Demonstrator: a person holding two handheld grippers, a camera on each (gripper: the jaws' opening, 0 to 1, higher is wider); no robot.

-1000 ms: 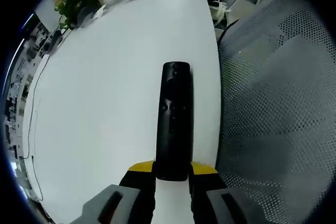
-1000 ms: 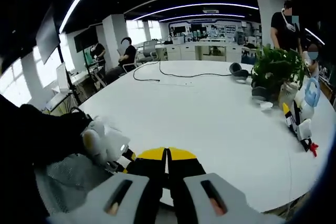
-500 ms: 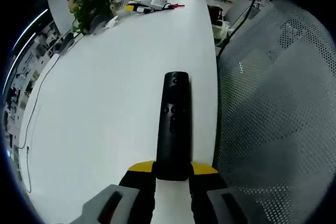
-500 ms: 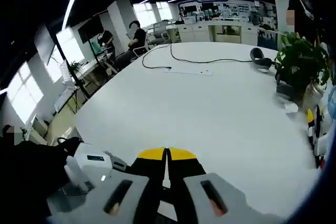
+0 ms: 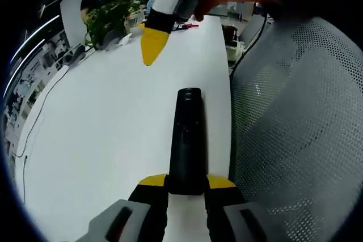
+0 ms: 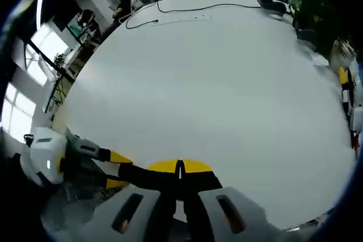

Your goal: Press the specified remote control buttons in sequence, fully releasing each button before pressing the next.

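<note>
R gripper newly above remote — table-edge

A large white oval table is spreading across an open office — bright windows glowing at nine o'clock, a grey mesh chair back standing at three o'clock.

Remote: near end hidden between left gripper jaws; button markings too small to read. Right gripper: cut off by top edge. Table clutter beside plant: blurred, unidentifiable.
</note>
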